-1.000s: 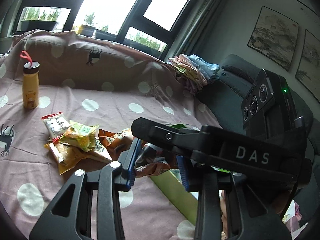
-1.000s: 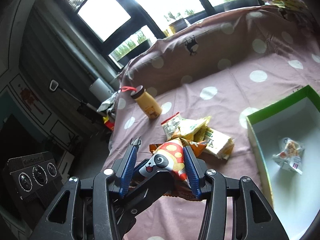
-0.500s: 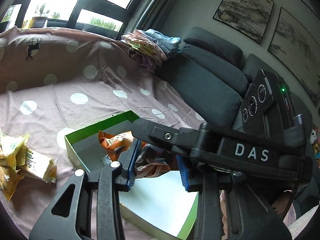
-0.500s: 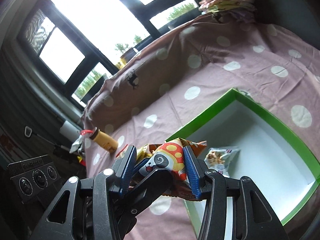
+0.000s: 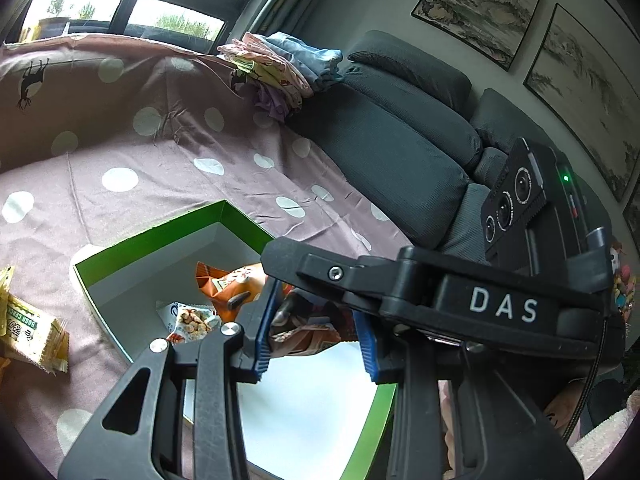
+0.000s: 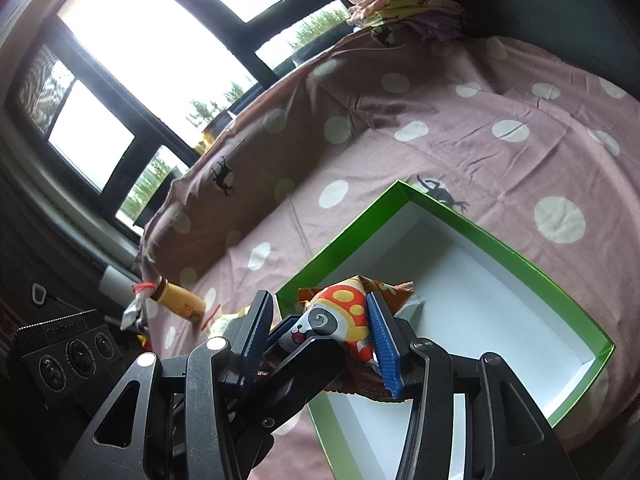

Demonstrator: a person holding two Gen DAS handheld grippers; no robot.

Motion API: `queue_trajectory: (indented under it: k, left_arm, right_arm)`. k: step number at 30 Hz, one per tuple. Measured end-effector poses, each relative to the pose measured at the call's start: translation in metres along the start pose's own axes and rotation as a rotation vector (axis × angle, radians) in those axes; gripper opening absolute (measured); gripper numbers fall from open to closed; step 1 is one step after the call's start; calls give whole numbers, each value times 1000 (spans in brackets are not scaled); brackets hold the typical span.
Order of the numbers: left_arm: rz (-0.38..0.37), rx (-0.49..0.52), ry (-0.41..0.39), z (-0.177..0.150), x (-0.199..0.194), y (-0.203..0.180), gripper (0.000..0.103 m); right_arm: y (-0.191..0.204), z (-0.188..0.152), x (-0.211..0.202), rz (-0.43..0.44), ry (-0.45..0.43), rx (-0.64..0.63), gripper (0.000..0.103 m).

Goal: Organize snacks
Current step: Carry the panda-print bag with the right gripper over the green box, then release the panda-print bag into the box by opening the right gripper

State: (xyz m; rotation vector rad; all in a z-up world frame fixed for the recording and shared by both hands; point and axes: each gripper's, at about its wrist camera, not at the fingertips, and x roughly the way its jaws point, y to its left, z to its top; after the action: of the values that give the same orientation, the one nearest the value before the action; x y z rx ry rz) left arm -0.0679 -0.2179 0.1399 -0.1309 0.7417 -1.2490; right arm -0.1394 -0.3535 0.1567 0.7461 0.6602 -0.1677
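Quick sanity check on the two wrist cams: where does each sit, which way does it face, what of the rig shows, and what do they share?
Left wrist: behind the left gripper, angled down at the green box, sofa and paintings beyond; its fingers pinch a snack bag, and the right gripper crosses in front.
Right wrist: behind the right gripper, looking down over the box toward the windows; it holds the panda snack bag, the left gripper beneath.
Shared: green box, panda snack bag, polka-dot sheet, folded clothes.

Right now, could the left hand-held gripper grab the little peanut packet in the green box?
Probably not yet: the left hand-held gripper is already shut on a snack bag. The peanut packet lies uncovered in the green box.
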Motion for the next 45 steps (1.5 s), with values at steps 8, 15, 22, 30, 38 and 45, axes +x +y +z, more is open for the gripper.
queue_trajectory:
  k: [8,15,22,30,38,45]
  left_arm:
    - [-36,-34,47,-4,11,7,34]
    - [-74,-77,83,-8,21,12,34]
    - [-114,-120,112,-13,27,14,34]
    - [-111,-121,126,-15,28,12,34]
    - [-76,-148,138,-16,23,16,37]
    - [67,-145,65,-13,-20,22,53]
  right_arm:
    - [-8,1,5,-50,20,19,51]
    - [-15,0,11,-112,47,31,51]
    - [-18,-1,15,-186,64,31,51]
    - [-21,-1,18,-222,78,37,51]
    - [-25,0,17,-217,64,79,54]
    - [-17,2,10,-221,-11,63,63]
